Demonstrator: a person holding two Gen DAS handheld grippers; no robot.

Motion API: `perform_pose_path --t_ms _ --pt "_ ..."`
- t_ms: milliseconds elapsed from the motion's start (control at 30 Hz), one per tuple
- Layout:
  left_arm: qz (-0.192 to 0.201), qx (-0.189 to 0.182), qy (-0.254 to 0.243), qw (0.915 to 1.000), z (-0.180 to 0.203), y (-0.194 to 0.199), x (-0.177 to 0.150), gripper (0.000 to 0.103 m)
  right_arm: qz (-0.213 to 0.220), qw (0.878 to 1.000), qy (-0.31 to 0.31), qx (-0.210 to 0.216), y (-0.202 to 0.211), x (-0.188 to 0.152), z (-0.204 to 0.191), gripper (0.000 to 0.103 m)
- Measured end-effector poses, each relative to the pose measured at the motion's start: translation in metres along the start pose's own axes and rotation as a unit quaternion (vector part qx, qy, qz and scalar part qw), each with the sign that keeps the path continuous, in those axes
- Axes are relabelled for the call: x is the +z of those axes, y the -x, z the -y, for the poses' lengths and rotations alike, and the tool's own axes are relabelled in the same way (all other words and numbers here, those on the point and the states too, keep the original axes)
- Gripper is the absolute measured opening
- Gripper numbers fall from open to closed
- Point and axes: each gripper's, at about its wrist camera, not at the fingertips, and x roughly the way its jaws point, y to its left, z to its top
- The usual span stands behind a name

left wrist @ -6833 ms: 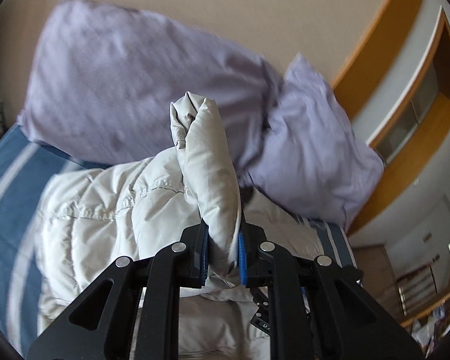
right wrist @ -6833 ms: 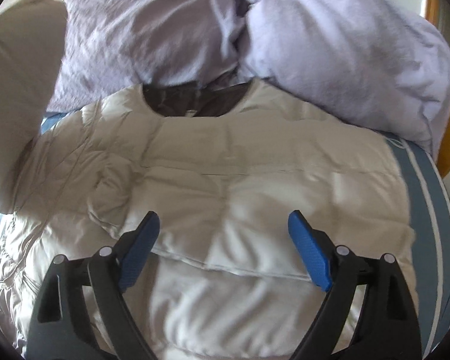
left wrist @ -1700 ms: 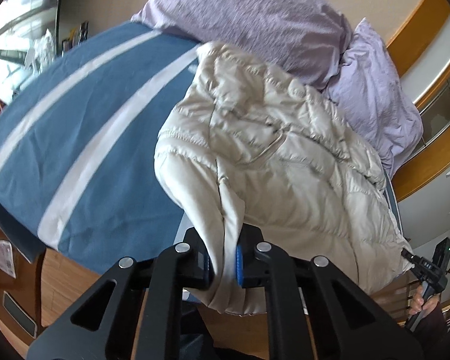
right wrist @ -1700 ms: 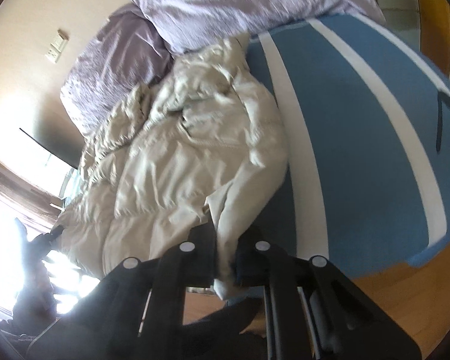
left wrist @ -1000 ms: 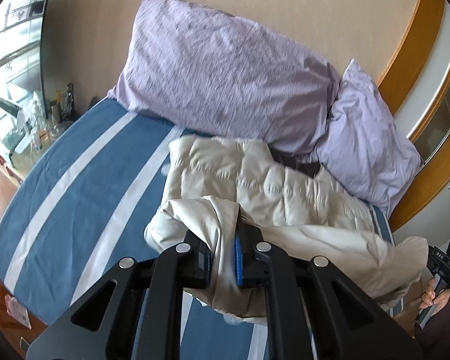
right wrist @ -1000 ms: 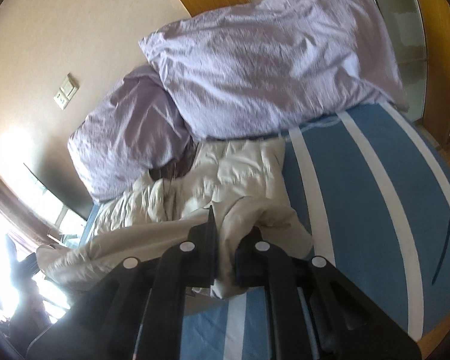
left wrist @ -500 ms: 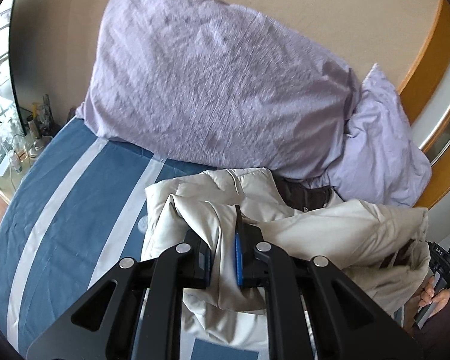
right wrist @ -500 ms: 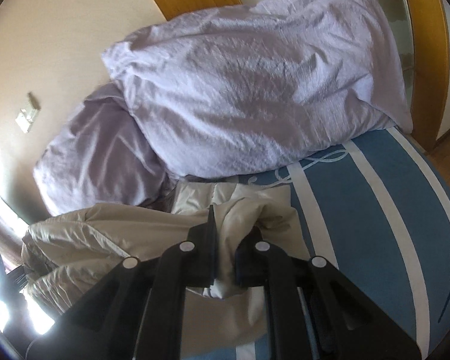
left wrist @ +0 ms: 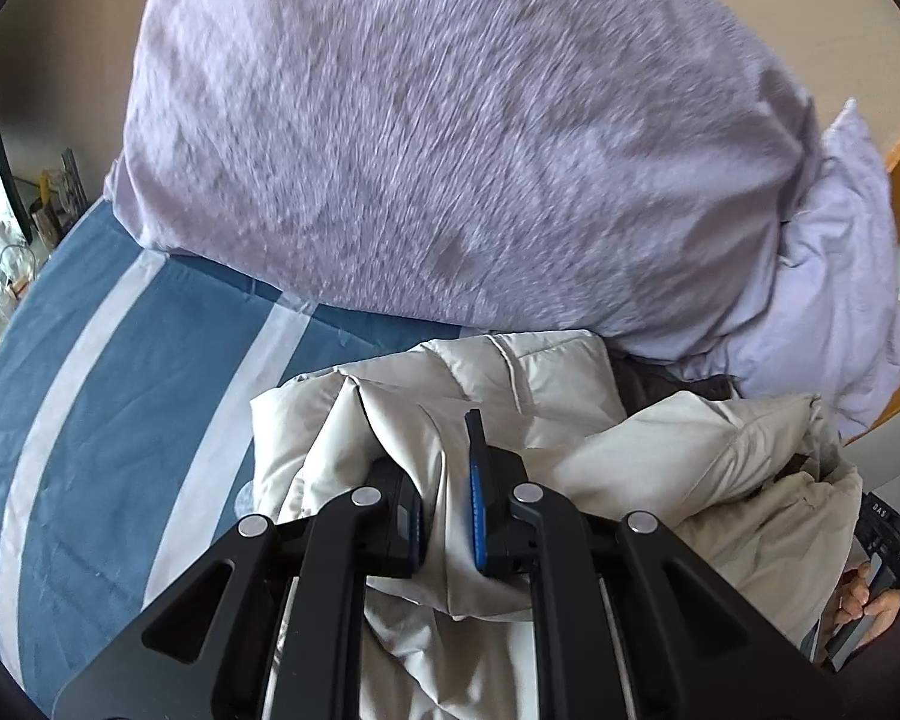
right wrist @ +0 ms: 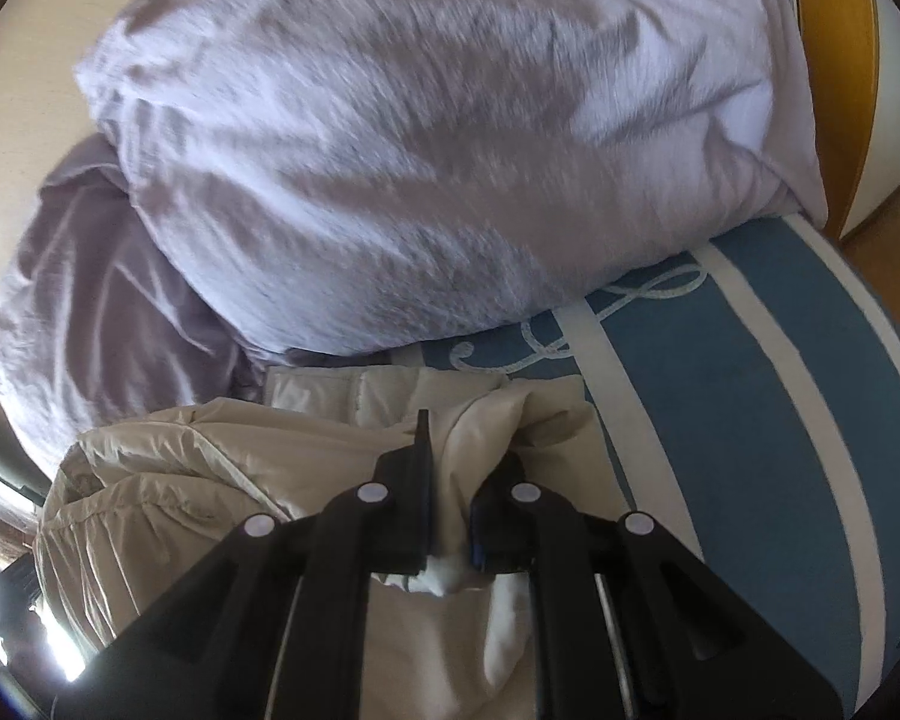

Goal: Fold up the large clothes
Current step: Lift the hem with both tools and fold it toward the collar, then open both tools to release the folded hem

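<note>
A cream quilted puffer jacket (left wrist: 540,384) lies on the bed, doubled over itself toward the pillows. My left gripper (left wrist: 444,474) is shut on a fold of its fabric at the left side. In the right wrist view the same jacket (right wrist: 210,468) bunches to the left, and my right gripper (right wrist: 450,480) is shut on its right edge. A dark lining (left wrist: 660,381) shows at the collar. The held edges sit just short of the pillows.
Two large lilac pillows (left wrist: 450,138) (right wrist: 420,150) lean on the wall right ahead. The bedspread (left wrist: 108,372) (right wrist: 750,372) is blue with white stripes. A wooden headboard frame (right wrist: 834,30) stands at the right. The person's hand on the other gripper's handle (left wrist: 870,600) shows at the right edge.
Both grippers have carried the jacket's lower edge forward and down toward the pillows, folding it over the upper half. The pillows now fill much more of both views.
</note>
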Motion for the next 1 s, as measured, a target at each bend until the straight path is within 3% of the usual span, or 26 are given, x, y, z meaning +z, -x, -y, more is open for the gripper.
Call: perform_pose_path --t_ms 267,467,733,833,900,1000 --pt "-0.022 0.008 0.014 0.9996 -0.004 -0.032 0.016 0.014 -0.027 0.999 -0.035 -0.006 -0.041 0.007 0.010 0.011" --pt "-0.043 0.004 0.035 0.9985 -0.007 -0.048 0.025 0.018 -0.047 0.995 -0.087 0.018 -0.056 0.013 0.023 0.019" --pt "-0.046 -0.045 0.072 0.9953 -0.016 -0.029 0.036 0.049 -0.029 0.993 -0.104 0.050 -0.025 0.024 0.029 0.040" --pt "-0.026 -0.041 0.063 0.9969 -0.013 -0.015 0.041 0.064 -0.013 0.995 -0.084 0.047 -0.008 0.026 0.021 0.046" --pt "-0.001 -0.017 0.049 0.9986 -0.010 -0.004 0.046 0.074 0.000 0.997 -0.063 0.042 0.005 0.026 0.013 0.051" --pt "0.009 -0.005 0.040 0.9992 -0.008 0.005 0.049 0.075 0.009 0.999 -0.029 0.042 0.017 0.024 -0.002 0.051"
